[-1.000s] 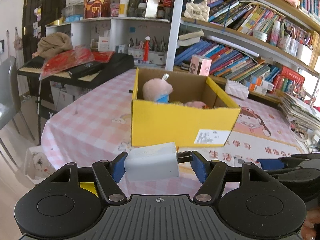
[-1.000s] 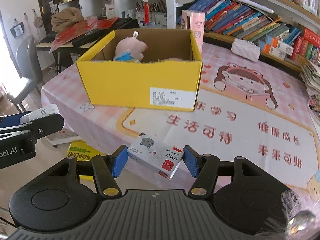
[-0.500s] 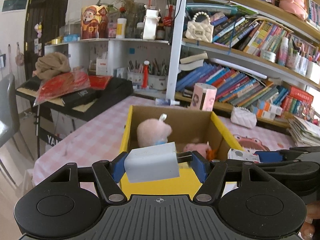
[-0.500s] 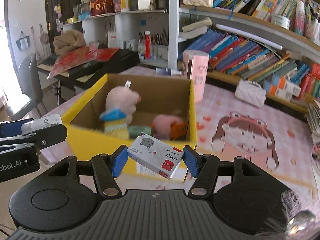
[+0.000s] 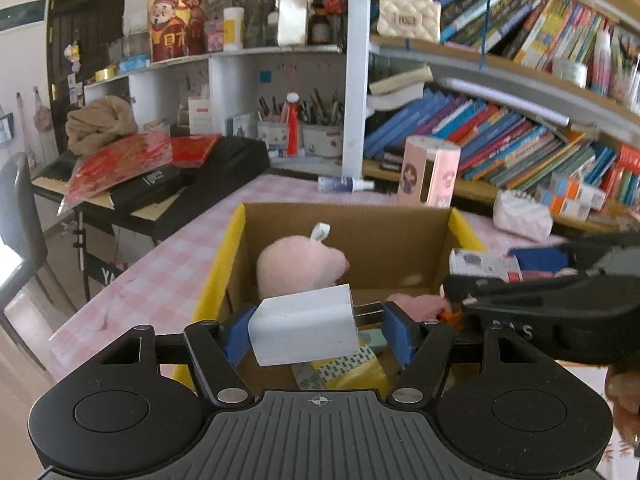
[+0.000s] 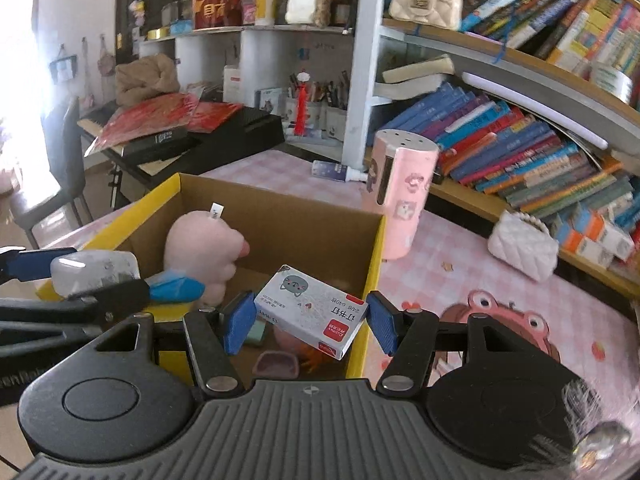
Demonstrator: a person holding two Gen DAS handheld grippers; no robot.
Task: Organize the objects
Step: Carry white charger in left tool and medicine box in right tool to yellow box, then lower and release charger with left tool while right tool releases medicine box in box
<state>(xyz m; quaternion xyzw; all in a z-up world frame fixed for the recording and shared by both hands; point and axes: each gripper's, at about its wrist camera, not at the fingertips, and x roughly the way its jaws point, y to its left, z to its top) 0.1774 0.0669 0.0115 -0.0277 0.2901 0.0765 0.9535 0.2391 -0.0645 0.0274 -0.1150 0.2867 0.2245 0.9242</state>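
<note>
My left gripper point(image 5: 316, 330) is shut on a white charger plug point(image 5: 304, 330) and holds it over the open yellow cardboard box point(image 5: 216, 280). My right gripper point(image 6: 308, 316) is shut on a small white staple box point(image 6: 312, 312) with a cat print, held over the same box's right side point(image 6: 370, 272). Inside the box are a pink plush pig point(image 5: 300, 266), a smaller pink toy point(image 5: 416, 304) and a patterned packet point(image 5: 344, 368). Each gripper shows in the other's view: the right one point(image 5: 500, 268) at right, the left one point(image 6: 96, 276) at left.
The box stands on a pink checked tablecloth point(image 5: 160, 272). A pink cylinder container point(image 6: 400, 196), a small bottle point(image 6: 336, 170) and a white quilted purse point(image 6: 524, 246) lie behind it. Bookshelves point(image 6: 520, 152) line the back; a keyboard point(image 5: 160, 184) and a chair point(image 5: 20, 216) are left.
Both grippers have risen and moved forward from in front of the box to over its opening, each still holding its object.
</note>
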